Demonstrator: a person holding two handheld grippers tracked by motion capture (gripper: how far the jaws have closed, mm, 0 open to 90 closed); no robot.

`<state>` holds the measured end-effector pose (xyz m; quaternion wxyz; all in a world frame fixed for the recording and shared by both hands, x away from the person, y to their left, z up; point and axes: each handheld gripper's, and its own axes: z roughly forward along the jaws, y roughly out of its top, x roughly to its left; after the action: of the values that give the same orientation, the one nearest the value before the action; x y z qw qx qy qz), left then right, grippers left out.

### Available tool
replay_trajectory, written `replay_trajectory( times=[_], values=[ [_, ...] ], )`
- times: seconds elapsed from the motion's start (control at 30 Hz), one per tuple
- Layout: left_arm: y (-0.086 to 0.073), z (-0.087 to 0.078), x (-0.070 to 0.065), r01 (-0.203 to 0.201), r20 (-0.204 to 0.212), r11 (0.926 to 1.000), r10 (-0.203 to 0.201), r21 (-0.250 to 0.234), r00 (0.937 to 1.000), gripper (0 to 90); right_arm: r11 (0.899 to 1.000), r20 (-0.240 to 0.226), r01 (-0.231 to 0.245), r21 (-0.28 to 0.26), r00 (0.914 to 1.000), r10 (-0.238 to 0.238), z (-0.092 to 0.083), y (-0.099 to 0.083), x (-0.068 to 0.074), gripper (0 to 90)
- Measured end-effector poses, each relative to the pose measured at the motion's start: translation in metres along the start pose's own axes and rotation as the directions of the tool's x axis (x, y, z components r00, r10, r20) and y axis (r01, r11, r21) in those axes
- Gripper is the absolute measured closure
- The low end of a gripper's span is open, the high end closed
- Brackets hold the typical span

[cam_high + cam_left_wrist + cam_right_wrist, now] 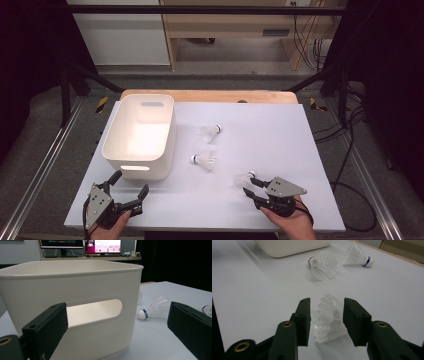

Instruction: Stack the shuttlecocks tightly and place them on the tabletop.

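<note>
Left gripper (129,189): lower left of high view, jaws spread wide, nothing between them, aimed at near wall of white bin (161,150).

White bin: left of centre on white table (300,150), upright, handle slot facing left gripper.

Two shuttlecocks lying on table at frame centre: middle shuttlecock (204,161) just right of bin, far shuttlecock (212,132) above it.

Near shuttlecock (329,320): lower right of high view, lying on table between right gripper's jaws.

Right gripper (326,321): jaws narrowed around feather skirt, both pads at skirt sides; firm pinch cannot be confirmed.
</note>
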<state>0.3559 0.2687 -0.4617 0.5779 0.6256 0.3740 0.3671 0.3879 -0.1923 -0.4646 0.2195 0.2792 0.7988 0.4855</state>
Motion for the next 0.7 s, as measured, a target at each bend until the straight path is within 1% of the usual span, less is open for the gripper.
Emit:
replay_trajectory(
  times=[0.17, 0.3, 0.4, 0.47, 0.57, 0.63, 0.7],
  values=[
    [-0.0003, 0.0006, -0.0002, -0.002, 0.001, 1.0, 0.002, 0.003, 1.0, 3.3, 1.0, -0.019, 0.014, -0.009, 0.9997, -0.014, -0.0009, 0.0013, 0.0023, 69.7],
    [-0.0004, 0.0005, 0.0, -0.003, 0.0, 1.0, 0.003, 0.005, 1.0, 3.3, 0.999, -0.043, 0.029, -0.021, 0.9986, -0.03, -0.0008, 0.0018, 0.0046, 77.3],
    [-0.0004, 0.0007, 0.0001, -0.003, 0.0, 1.0, 0.003, 0.006, 1.0, 3.3, 0.999, -0.058, 0.039, -0.014, 0.9976, -0.039, 0.0006, 0.0011, 0.0065, 81.9],
    [-0.0005, 0.0007, 0.0001, -0.003, -0.001, 1.0, 0.003, 0.007, 1.0, 3.3, 0.999, -0.064, 0.047, -0.002, 0.9969, -0.047, 0.0019, 0.0002, 0.0075, 84.7],
    [-0.0005, 0.0006, 0.0003, -0.002, -0.001, 1.0, 0.002, 0.006, 1.0, 3.4, 0.998, -0.065, 0.053, 0.033, 0.9966, -0.051, 0.0043, -0.0019, 0.0077, 88.6],
    [-0.0005, 0.0006, 0.0004, -0.002, -0.002, 1.0, 0.002, 0.006, 1.0, 3.4, 0.997, -0.063, 0.041, 0.06, 0.9973, -0.037, 0.0056, -0.0037, 0.0069, 90.0],
    [-0.0002, 0.0002, 0.0002, -0.003, -0.011, 1.0, 0.003, 0.002, 0.9999, 3.5, 0.996, -0.056, 0.026, 0.082, 0.9982, -0.021, 0.0062, -0.0054, 0.0056, 90.0]
  ],
)
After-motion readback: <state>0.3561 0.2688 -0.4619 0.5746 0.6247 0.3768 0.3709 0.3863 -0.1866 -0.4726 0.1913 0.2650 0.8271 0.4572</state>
